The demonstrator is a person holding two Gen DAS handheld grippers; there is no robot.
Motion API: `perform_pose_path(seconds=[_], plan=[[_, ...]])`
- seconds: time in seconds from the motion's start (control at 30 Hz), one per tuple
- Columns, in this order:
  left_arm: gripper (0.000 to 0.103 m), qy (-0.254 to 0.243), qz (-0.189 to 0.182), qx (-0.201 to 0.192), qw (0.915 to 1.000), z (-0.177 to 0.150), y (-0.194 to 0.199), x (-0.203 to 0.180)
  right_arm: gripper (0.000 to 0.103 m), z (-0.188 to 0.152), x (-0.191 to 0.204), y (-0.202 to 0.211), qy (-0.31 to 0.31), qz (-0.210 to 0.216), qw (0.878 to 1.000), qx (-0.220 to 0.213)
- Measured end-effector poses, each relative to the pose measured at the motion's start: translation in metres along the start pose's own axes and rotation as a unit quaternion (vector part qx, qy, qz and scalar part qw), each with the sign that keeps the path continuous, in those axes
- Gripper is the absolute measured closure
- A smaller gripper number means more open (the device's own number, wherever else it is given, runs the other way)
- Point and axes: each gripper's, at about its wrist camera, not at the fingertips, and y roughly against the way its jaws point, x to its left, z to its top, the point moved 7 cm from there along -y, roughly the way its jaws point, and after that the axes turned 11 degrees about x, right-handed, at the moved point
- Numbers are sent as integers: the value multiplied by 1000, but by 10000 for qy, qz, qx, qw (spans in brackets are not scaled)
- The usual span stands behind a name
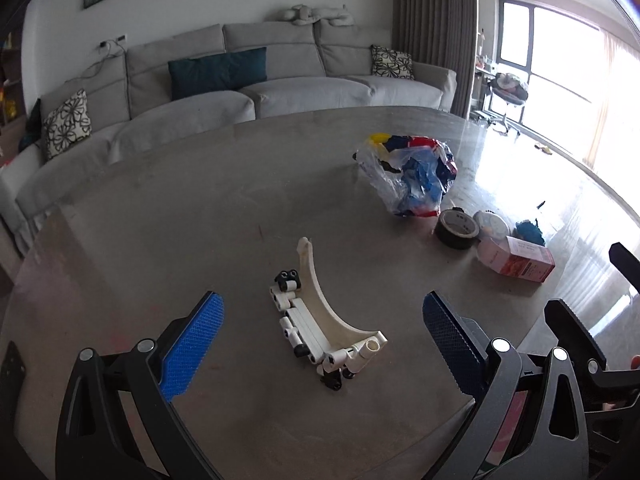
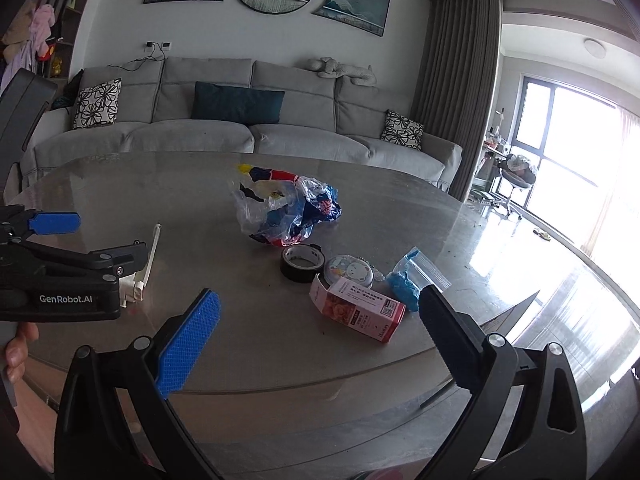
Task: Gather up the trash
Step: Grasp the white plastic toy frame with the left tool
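Left wrist view: the left gripper [image 1: 323, 320] hangs spread wide and empty, framing the white plastic piece [image 1: 320, 320] on the near table [image 1: 160, 220], likely lined up for a grab.
Far right: crumpled plastic bag [image 1: 408, 176], tape roll [image 1: 456, 230], pink box [image 1: 516, 258].
Right wrist view: the right gripper [image 2: 320, 320] is wide open and empty, aimed at the pink box [image 2: 358, 306].
Room: grey sofa [image 2: 240, 128] beyond, bright window [image 2: 560, 140] right.

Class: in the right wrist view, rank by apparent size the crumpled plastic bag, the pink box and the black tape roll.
1. crumpled plastic bag
2. pink box, though it lies nearer the camera
3. black tape roll
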Motion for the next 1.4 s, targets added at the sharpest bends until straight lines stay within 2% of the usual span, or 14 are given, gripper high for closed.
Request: perform_pose_path(seconds=[0.2,0.4,0.63,0.8,1.2,1.27,1.4], plan=[[3,164,68,214,9996,-1,-20,9,5,5,8,-10,90,61,9999,25],[3,373,113,725,9966,-7,-45,13,5,8,14,-16,153,113,9998,32],[3,339,205,1045,9937,-13,-65,14,5,8,18,-17,201,157,9997,23],[3,300,326,1070,9933,-12,-73,15,5,7,18,-17,205,166,9997,10],[4,283,277,1067,9935,-4,-80,11,5,-1,19,-26,168,242,9995,90],[7,227,233,1050,9939,-4,-78,8,5,-1,19,-27,169,246,9995,98],[29,20,128,950,9954,-4,-72,-3,5,-1,19,-29,174,223,9995,115]])
